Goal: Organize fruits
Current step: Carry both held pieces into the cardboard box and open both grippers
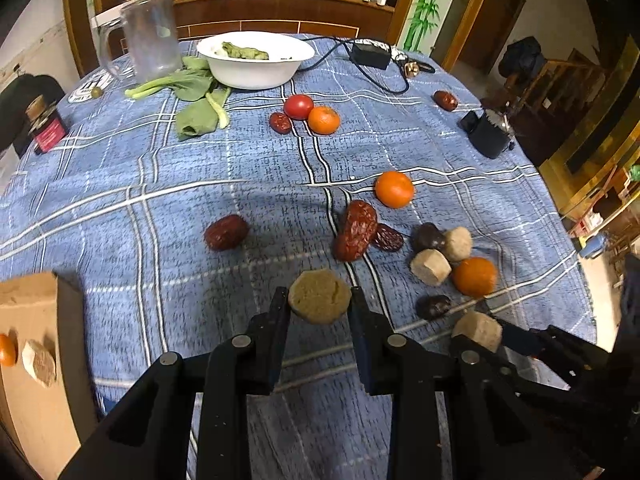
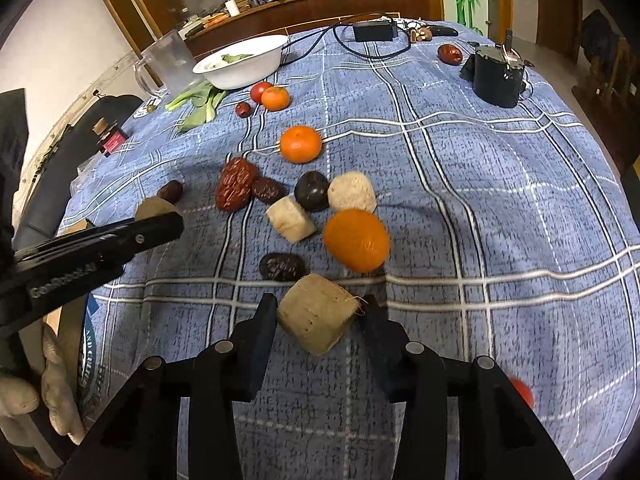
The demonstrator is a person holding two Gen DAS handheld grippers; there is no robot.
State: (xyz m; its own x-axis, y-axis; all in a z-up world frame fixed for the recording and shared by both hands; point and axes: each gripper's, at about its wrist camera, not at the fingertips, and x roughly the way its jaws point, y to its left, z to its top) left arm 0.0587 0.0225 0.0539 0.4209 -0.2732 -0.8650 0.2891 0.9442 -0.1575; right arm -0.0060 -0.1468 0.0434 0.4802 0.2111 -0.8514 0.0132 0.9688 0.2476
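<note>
My left gripper [image 1: 319, 300] is shut on a tan round chunk [image 1: 319, 295], held above the blue plaid tablecloth [image 1: 160, 200]. My right gripper [image 2: 320, 316] is shut on a pale cut chunk [image 2: 316, 312]; it also shows in the left wrist view [image 1: 478, 330]. On the cloth lie oranges [image 2: 356, 240] [image 2: 300, 144], red dates [image 2: 235, 189] [image 1: 226, 232], dark dates [image 2: 282, 267], a dark round fruit [image 2: 312, 191] and pale chunks [image 2: 290, 218] [image 2: 352, 192]. Farther off are a tomato [image 1: 298, 106], an orange [image 1: 324, 120] and a date [image 1: 280, 123].
A cardboard box [image 1: 36, 360] at the left holds an orange and a pale chunk. A white bowl [image 1: 256, 68], a clear jug [image 1: 150, 36], green leaves [image 1: 196, 96], a small bottle [image 1: 45, 128], a black power adapter [image 1: 370, 55] and a black device [image 2: 498, 76] sit farther back.
</note>
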